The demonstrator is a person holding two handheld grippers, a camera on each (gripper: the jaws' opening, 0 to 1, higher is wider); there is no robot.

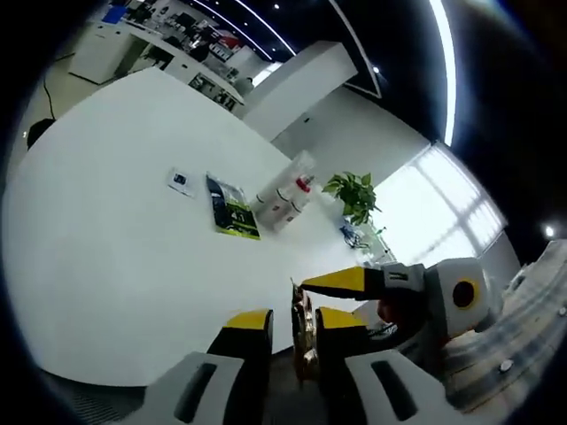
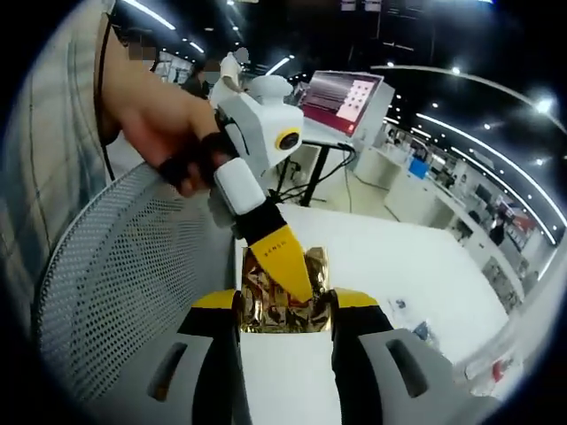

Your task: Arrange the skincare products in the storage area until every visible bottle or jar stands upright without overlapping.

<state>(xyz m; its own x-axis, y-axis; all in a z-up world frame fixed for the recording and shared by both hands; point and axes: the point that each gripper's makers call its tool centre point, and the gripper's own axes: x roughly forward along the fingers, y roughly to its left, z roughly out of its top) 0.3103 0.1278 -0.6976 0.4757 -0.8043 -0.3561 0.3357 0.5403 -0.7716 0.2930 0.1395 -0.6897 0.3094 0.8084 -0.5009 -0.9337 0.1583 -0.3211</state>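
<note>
A crumpled gold foil packet fills the gap between my right gripper's jaws, which are shut on its two side edges. My left gripper, held by a hand, reaches in from the upper left and lays one yellow finger across the packet's face. In the left gripper view the packet shows edge-on between my left gripper's jaws, with a dark gap on its left side. The right gripper enters there from the right. Clear bottles with a red cap lie far off on the white table.
A dark and green sachet and a small card lie near the bottles, with a potted plant behind. A grey mesh chair back stands close on the left. A monitor on a stand is beyond the table.
</note>
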